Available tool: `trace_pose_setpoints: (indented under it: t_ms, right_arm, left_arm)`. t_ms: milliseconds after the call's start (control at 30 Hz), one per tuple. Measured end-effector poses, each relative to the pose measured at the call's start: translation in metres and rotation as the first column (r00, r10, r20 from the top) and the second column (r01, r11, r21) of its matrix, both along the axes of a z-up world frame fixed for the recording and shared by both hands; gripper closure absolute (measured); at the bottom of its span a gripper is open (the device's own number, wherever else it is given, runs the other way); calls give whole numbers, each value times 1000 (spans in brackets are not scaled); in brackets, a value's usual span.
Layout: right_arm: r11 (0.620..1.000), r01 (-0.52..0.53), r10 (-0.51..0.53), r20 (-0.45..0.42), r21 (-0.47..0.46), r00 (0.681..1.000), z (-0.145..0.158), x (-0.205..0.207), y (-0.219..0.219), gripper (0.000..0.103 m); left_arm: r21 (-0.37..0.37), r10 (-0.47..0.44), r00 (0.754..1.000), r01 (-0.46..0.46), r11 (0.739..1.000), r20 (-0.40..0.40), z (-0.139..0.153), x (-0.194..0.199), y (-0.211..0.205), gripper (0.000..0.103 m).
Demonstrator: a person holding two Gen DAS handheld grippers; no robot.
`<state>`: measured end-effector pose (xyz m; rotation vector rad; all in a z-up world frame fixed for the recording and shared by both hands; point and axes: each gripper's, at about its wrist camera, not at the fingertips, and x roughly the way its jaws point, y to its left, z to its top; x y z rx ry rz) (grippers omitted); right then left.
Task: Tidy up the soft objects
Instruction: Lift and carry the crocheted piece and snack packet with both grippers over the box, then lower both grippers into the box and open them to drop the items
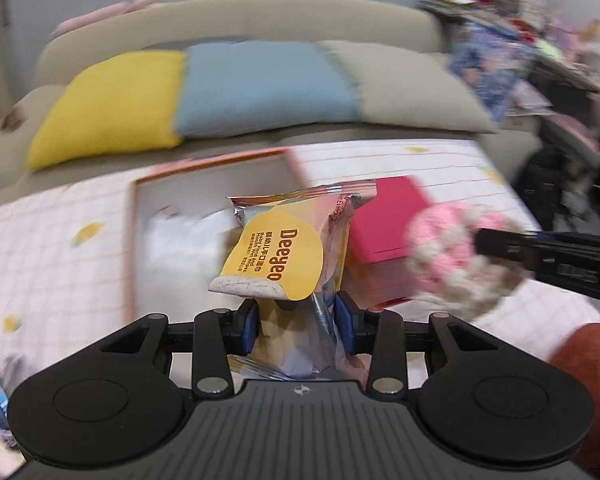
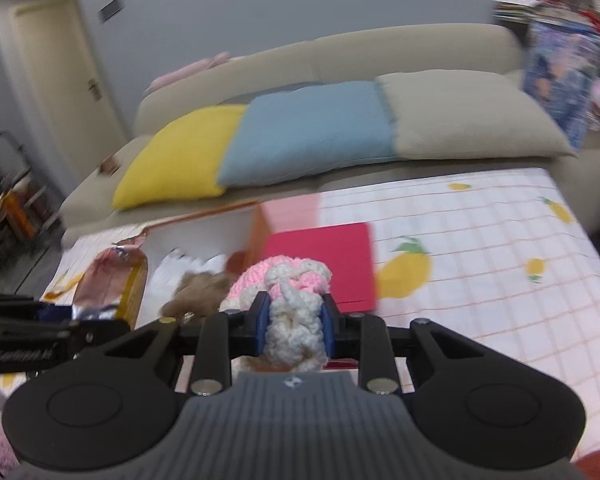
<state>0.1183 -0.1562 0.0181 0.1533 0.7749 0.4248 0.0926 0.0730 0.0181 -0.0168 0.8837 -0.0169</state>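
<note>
My left gripper [image 1: 296,324] is shut on a yellow and silver pack of wet wipes [image 1: 288,256] and holds it upright above the table. My right gripper [image 2: 296,326] is shut on a pink and white crocheted piece [image 2: 288,292]; it also shows in the left wrist view [image 1: 456,256] at the right. An orange-rimmed box [image 1: 204,208] lies behind the pack, holding white soft things [image 2: 188,268] and a brown plush [image 2: 198,292]. The wipes pack shows at the left of the right wrist view [image 2: 112,284].
A pink-red box [image 2: 324,264] stands beside the orange-rimmed box on the lemon-print tablecloth [image 2: 480,248]. A beige sofa [image 2: 380,52] with a yellow, blue and beige cushion [image 2: 308,136] runs behind the table. Cluttered shelves [image 1: 540,32] stand at the right.
</note>
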Motion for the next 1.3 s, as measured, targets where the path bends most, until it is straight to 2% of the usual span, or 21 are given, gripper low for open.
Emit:
trace_pose_setpoints:
  t_ms: [100, 233, 367, 600, 833, 900, 1000, 1067, 1133, 1300]
  right_arm:
    - [998, -68, 68, 9, -15, 998, -1, -1, 25, 78]
    - [986, -161, 161, 0, -41, 987, -9, 2, 60, 78]
    - [957, -263, 265, -1, -125, 964, -21, 2, 98, 78]
    - [909, -341, 332, -78, -240, 940, -48, 17, 131, 77]
    - [864, -385, 357, -143, -324, 923, -62, 24, 138, 77]
    - [853, -392, 358, -159, -344, 920, -66, 25, 140, 76]
    - [840, -402, 358, -186, -365, 915, -74, 25, 142, 76]
    - [835, -407, 362, -189, -370, 913, -76, 24, 143, 75]
    - [828, -409, 366, -182, -385, 913, -77, 21, 145, 74]
    - [819, -415, 378, -172, -395, 910, -75, 17, 145, 70]
  left_arm:
    - [10, 46, 998, -45, 999, -39, -11, 0, 18, 59]
    - [-25, 67, 993, -70, 997, -93, -28, 1, 31, 59]
    - [-51, 69, 989, -77, 996, -130, -45, 10, 34, 59]
    - [19, 36, 983, -33, 999, -183, -63, 30, 33, 58]
    - [103, -27, 966, 55, 993, -259, -85, 35, 33, 58]
    - [107, -33, 962, 64, 992, -272, -90, 39, 32, 57]
    - [93, -33, 955, 63, 994, -295, -94, 42, 36, 54]
    - [89, -19, 954, 47, 995, -299, -95, 42, 39, 47]
    - [88, -8, 956, 35, 995, -292, -94, 41, 41, 36]
    - [74, 6, 968, 13, 997, -253, -85, 33, 43, 29]
